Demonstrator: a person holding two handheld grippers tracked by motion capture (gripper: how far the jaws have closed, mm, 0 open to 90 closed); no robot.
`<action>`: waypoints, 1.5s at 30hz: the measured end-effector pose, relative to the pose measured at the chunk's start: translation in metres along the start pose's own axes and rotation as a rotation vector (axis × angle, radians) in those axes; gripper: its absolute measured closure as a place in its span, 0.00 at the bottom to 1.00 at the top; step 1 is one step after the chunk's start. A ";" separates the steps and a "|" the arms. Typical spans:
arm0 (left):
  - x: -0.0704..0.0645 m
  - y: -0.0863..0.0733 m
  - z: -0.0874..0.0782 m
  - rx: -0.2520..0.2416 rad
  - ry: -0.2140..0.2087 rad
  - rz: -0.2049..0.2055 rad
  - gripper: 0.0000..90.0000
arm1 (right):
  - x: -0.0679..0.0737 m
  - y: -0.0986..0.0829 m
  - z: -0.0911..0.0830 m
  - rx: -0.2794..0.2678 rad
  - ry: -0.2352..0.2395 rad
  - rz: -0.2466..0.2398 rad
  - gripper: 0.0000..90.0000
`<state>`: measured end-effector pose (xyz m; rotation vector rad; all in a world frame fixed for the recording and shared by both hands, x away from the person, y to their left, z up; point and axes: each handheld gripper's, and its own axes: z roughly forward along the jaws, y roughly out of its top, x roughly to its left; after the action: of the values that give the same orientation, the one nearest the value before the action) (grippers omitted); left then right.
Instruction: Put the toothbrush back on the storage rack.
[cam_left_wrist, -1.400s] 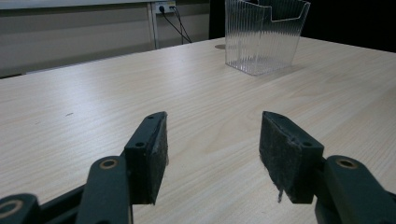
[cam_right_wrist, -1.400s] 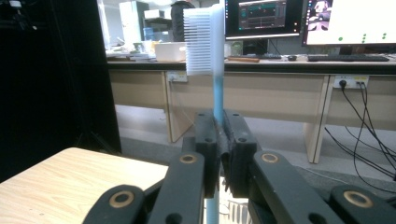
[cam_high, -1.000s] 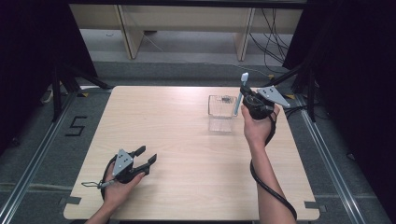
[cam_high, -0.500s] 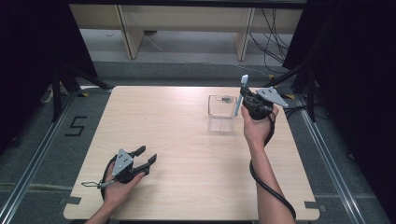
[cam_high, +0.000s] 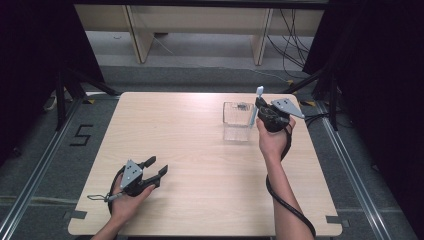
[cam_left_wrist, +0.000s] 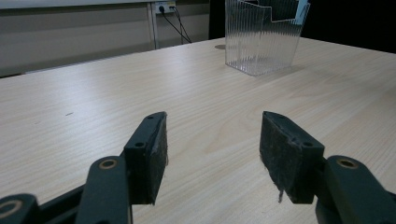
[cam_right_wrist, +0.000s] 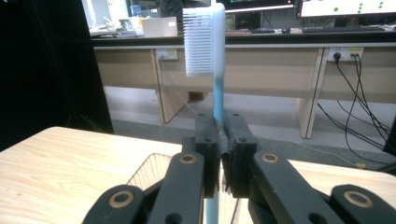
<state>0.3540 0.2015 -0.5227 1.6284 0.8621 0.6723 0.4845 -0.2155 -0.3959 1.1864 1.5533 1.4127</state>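
toothbrush (cam_right_wrist: 215, 93) placement looks like the step in hand: the right gripper (cam_right_wrist: 219, 140) has its jaws closed on the blue handle, bristle head up, and in the high view the right gripper (cam_high: 267, 114) holds the toothbrush (cam_high: 256, 105) upright at the right edge of the clear ribbed container (cam_high: 237, 120), which stands on the far right part of the table (cam_high: 200, 150). i judge the next move calls for bringing the handle's lower end over the container's open top, lowering it straight, then letting the jaws part; a tilt could catch the rim or nudge the light container. the left gripper (cam_high: 150, 172) rests near the table's front left, well apart from the container, its jaws wide and holding nothing; its own view shows the left gripper (cam_left_wrist: 212, 149) over bare wood with the container (cam_left_wrist: 261, 37) far off. hard to make out: the handle's lower end is hidden behind the jaws, so i cannot tell whether it is already inside the container or just beside it
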 end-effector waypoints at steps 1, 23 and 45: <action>0.000 0.000 0.000 0.000 0.000 0.001 0.46 | 0.000 -0.001 0.000 0.009 0.005 0.002 0.95; 0.000 0.000 0.000 0.000 0.000 0.001 0.46 | -0.002 -0.025 0.001 0.051 -0.017 0.008 0.95; 0.000 0.000 0.000 0.001 -0.001 0.002 0.46 | -0.004 -0.043 0.005 0.074 -0.008 0.003 0.95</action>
<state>0.3539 0.2015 -0.5226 1.6310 0.8606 0.6727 0.4831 -0.2167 -0.4394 1.2366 1.6109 1.3617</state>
